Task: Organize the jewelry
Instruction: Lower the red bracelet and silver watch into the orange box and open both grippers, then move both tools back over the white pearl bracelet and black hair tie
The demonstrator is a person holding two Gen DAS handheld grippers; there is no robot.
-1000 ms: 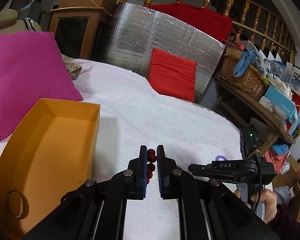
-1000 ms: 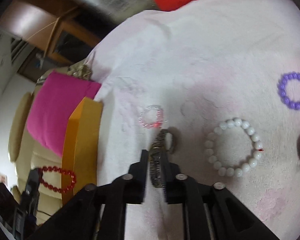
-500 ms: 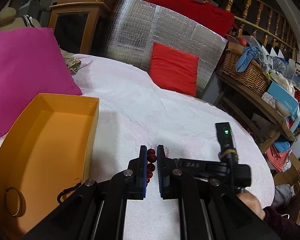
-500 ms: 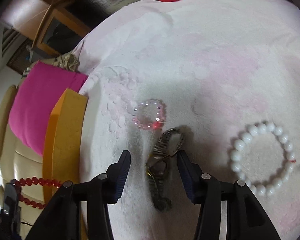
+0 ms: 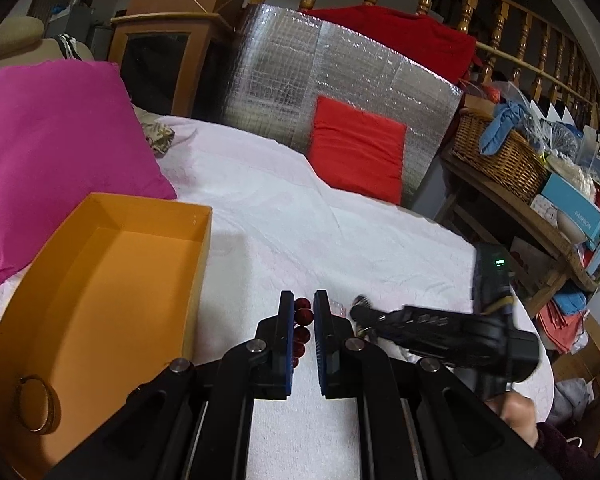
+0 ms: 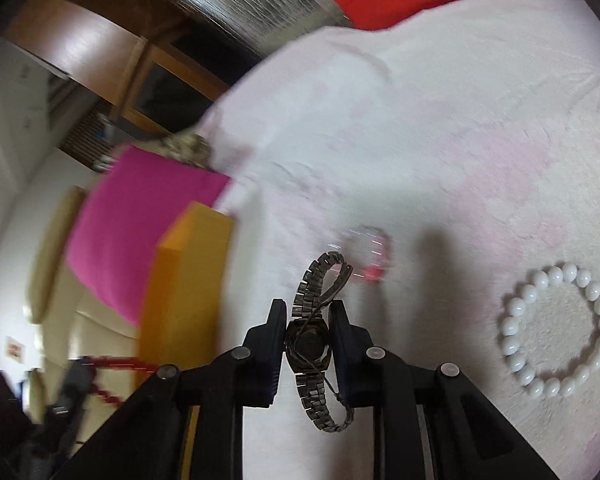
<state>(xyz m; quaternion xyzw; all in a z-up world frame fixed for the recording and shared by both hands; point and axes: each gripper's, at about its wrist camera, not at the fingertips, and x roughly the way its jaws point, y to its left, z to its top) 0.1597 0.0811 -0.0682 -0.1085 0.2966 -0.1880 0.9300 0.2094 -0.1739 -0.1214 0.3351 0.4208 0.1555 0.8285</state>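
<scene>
Our left gripper (image 5: 303,322) pinches the red bead bracelet (image 5: 302,326); our right gripper (image 6: 309,342), jaws just closing, clamps the watch (image 6: 310,344); its dangling strap may snag the orange box (image 6: 184,276).

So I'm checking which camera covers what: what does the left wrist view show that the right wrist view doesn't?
Only the left wrist view shows the inside of the orange box, with a gold bangle lying in it, and the wicker basket on the shelf.

Only the right wrist view shows the white bead bracelet on the cloth and the metal watch clearly, its case pinched in the right gripper, whose jaws have just been closing.

Both show the box, the magenta cushion, the white cloth and the red bead bracelet held in the left gripper.
</scene>
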